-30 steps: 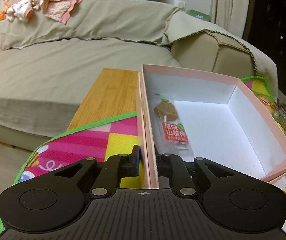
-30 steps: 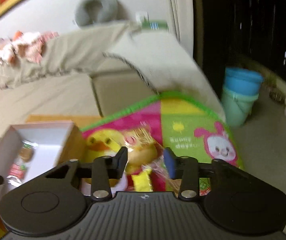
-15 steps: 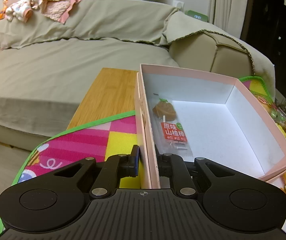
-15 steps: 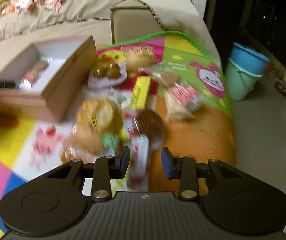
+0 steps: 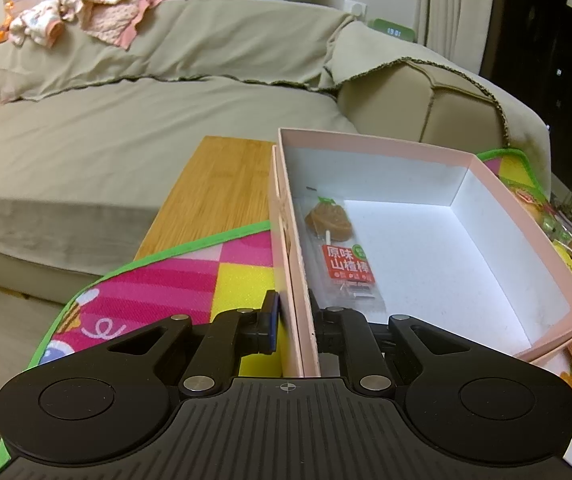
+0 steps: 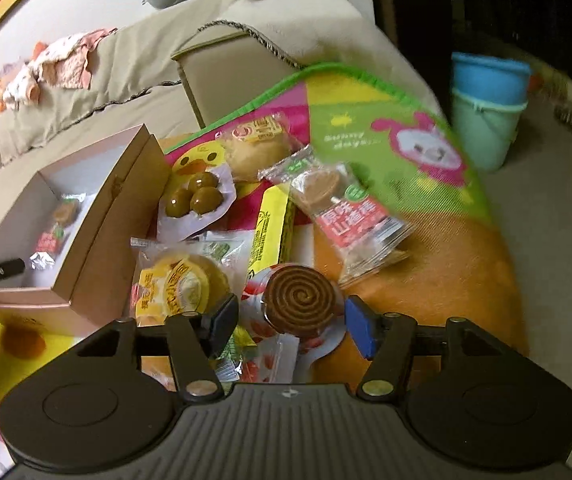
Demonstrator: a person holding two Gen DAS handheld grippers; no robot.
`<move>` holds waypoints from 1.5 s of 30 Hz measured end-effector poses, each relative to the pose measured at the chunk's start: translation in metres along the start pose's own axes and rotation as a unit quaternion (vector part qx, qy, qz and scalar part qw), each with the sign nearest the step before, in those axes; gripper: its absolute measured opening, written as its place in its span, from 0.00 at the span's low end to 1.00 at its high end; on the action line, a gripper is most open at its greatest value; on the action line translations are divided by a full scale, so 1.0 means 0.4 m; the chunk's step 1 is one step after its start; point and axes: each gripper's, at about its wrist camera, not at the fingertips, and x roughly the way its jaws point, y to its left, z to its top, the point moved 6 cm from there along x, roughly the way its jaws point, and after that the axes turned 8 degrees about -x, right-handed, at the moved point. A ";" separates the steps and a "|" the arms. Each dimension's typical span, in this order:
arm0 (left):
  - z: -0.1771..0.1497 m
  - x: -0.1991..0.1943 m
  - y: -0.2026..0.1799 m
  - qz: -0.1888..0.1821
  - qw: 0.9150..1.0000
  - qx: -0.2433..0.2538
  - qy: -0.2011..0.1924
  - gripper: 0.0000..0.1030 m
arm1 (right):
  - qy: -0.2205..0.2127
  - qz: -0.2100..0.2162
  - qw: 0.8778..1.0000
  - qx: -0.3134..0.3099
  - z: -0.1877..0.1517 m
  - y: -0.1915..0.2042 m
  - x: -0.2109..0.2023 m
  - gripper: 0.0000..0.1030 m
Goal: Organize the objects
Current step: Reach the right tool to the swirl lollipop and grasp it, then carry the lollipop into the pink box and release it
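One snack boxed | left gripper (image 5: 294, 322) pinches box (image 5: 486, 172) wall at 6 o'clock | right gripper (image 6: 292, 322) wide open, empty, straddling spiral snack (image 6: 301, 300) | center on disc, then close gently.

Box (image 6: 97, 216) sits left of my snack pile, on the mat (image 6: 426, 240). One lollipop packet (image 5: 340, 252) inside it. Sofa (image 5: 125, 128) behind.

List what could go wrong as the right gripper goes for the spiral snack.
1. The right gripper straddles the spiral snack, which lies on overlapping wrappers; closing may also snag the yellow bun packet.
2. The clear wrapper looks slick, so the snack might slip out.
3. The left gripper pinches only the thin wall of the pink box; a bump could tilt the box.
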 end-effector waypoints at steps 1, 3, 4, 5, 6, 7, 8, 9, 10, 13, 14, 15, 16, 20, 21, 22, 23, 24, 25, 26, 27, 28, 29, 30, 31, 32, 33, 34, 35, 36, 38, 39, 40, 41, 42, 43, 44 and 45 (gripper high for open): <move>0.000 0.000 0.001 0.000 1.000 0.000 0.000 0.13 | -0.001 0.000 1.000 0.000 -0.002 0.004 -0.004 0.51; 0.000 0.001 0.002 -0.001 1.000 -0.001 0.000 0.13 | -0.005 -0.003 1.000 -0.005 -0.007 0.013 -0.023 0.51; 0.000 0.001 0.003 -0.001 1.000 -0.001 -0.001 0.13 | -0.008 -0.006 1.000 -0.011 -0.011 0.021 -0.037 0.51; 0.000 0.001 0.003 -0.002 1.000 -0.002 -0.001 0.13 | -0.012 -0.010 1.000 -0.021 -0.014 0.032 -0.054 0.51; -0.001 0.001 0.004 -0.002 1.000 -0.003 -0.001 0.14 | -0.015 -0.012 0.999 -0.030 -0.015 0.043 -0.069 0.51; -0.001 0.001 0.004 -0.002 1.000 -0.004 -0.002 0.14 | -0.017 -0.014 0.999 -0.040 -0.018 0.057 -0.088 0.51; -0.001 0.001 0.004 -0.002 1.000 -0.004 -0.002 0.14 | -0.019 -0.014 0.998 -0.050 -0.022 0.074 -0.107 0.51; 0.000 0.000 0.004 -0.002 1.000 -0.004 -0.001 0.14 | -0.019 -0.011 0.998 -0.057 -0.025 0.087 -0.123 0.51; 0.000 0.000 0.004 -0.002 1.000 -0.004 -0.001 0.14 | -0.018 -0.007 0.998 -0.066 -0.031 0.104 -0.139 0.51; 0.000 0.000 0.004 -0.002 1.000 -0.004 -0.001 0.13 | -0.009 0.006 0.996 -0.093 -0.053 0.158 -0.169 0.51; -0.001 0.000 0.004 -0.001 1.000 -0.003 -0.001 0.13 | -0.005 0.011 0.995 -0.099 -0.061 0.177 -0.175 0.51; -0.002 -0.001 0.005 -0.001 1.000 -0.003 -0.001 0.14 | 0.000 0.017 0.994 -0.105 -0.068 0.196 -0.180 0.51; -0.002 -0.001 0.006 -0.001 1.000 -0.002 -0.001 0.14 | 0.004 0.024 0.994 -0.111 -0.074 0.215 -0.185 0.51; -0.003 -0.002 0.005 0.000 1.000 0.001 -0.001 0.13 | 0.006 0.053 0.989 -0.136 -0.068 0.296 -0.208 0.51; -0.003 -0.002 0.004 0.000 1.000 0.002 -0.001 0.13 | 0.003 0.059 0.988 -0.142 -0.059 0.316 -0.216 0.51; -0.003 -0.003 0.004 0.001 1.000 0.003 -0.002 0.13 | -0.002 0.065 0.987 -0.148 -0.045 0.337 -0.226 0.51; -0.004 -0.004 0.003 0.001 1.000 0.005 -0.003 0.13 | -0.009 0.070 0.986 -0.153 -0.029 0.354 -0.237 0.51; -0.004 -0.005 0.002 0.002 1.000 0.007 -0.004 0.13 | -0.017 0.075 0.984 -0.159 -0.008 0.372 -0.248 0.51; -0.005 -0.005 0.002 0.003 1.000 0.007 -0.005 0.13 | -0.028 0.079 0.983 -0.162 0.016 0.389 -0.261 0.51; -0.004 -0.005 0.002 0.004 1.000 0.007 -0.006 0.13 | -0.040 0.081 0.982 -0.163 0.045 0.403 -0.273 0.51; -0.003 -0.005 0.001 0.006 1.000 0.008 -0.007 0.13 | -0.049 0.083 0.982 -0.162 0.069 0.415 -0.280 0.51; -0.004 -0.005 -0.001 0.006 1.000 0.009 -0.008 0.13 | -0.059 0.085 0.982 -0.158 0.097 0.427 -0.287 0.51; -0.004 -0.005 -0.001 0.006 1.000 0.009 -0.009 0.13 | -0.067 0.086 0.982 -0.153 0.126 0.439 -0.290 0.51; -0.003 -0.004 -0.001 0.005 1.000 0.009 -0.009 0.13 | -0.074 0.088 0.982 -0.150 0.157 0.451 -0.289 0.51; -0.004 -0.005 -0.001 0.003 1.000 0.008 -0.009 0.13 | -0.083 0.089 0.981 -0.151 0.189 0.467 -0.286 0.51; -0.004 -0.005 0.000 0.003 1.000 0.008 -0.009 0.13 | -0.096 0.087 0.980 -0.154 0.224 0.485 -0.284 0.51; -0.004 -0.005 0.000 0.002 1.000 0.009 -0.009 0.13 | -0.108 0.083 0.978 -0.156 0.255 0.499 -0.279 0.51; -0.004 -0.005 0.001 0.002 1.000 0.009 -0.009 0.13 | -0.119 0.082 0.977 -0.156 0.293 0.516 -0.270 0.51; -0.004 -0.005 0.001 0.001 1.000 0.009 -0.009 0.13 | -0.129 0.085 0.976 -0.157 0.327 0.533 -0.258 0.52; -0.004 -0.005 0.002 0.001 1.000 0.009 -0.008 0.13 | -0.138 0.082 0.975 -0.155 0.361 0.547 -0.240 0.58; -0.004 -0.006 0.002 0.001 1.000 0.009 -0.009 0.13 | -0.144 0.062 0.976 -0.149 0.412 0.565 -0.190 0.62; -0.004 -0.005 0.002 0.001 1.000 0.010 -0.009 0.13 | -0.140 0.057 0.978 -0.145 0.423 0.570 -0.166 0.62; -0.004 -0.006 0.002 0.001 1.000 0.010 -0.009 0.13 | -0.131 0.055 0.979 -0.145 0.424 0.572 -0.142 0.62; -0.004 -0.007 0.003 -0.001 1.000 0.010 -0.009 0.13 | -0.124 0.054 0.980 -0.145 0.416 0.569 -0.127 0.62; -0.004 -0.007 0.003 -0.001 1.000 0.011 -0.009 0.13 | -0.119 0.052 0.981 -0.147 0.400 0.563 -0.117 0.62; -0.005 -0.007 0.002 -0.001 1.000 0.012 -0.009 0.13 | -0.115 0.050 0.981 -0.151 0.382 0.554 -0.112 0.62; -0.005 -0.008 0.001 0.000 1.000 0.013 -0.009 0.13 | -0.112 0.042 0.981 -0.155 0.360 0.541 -0.111 0.62; -0.005 -0.009 0.000 0.000 1.000 0.014 -0.009 0.13 | -0.109 0.032 0.981 -0.160 0.337 0.522 -0.110 0.63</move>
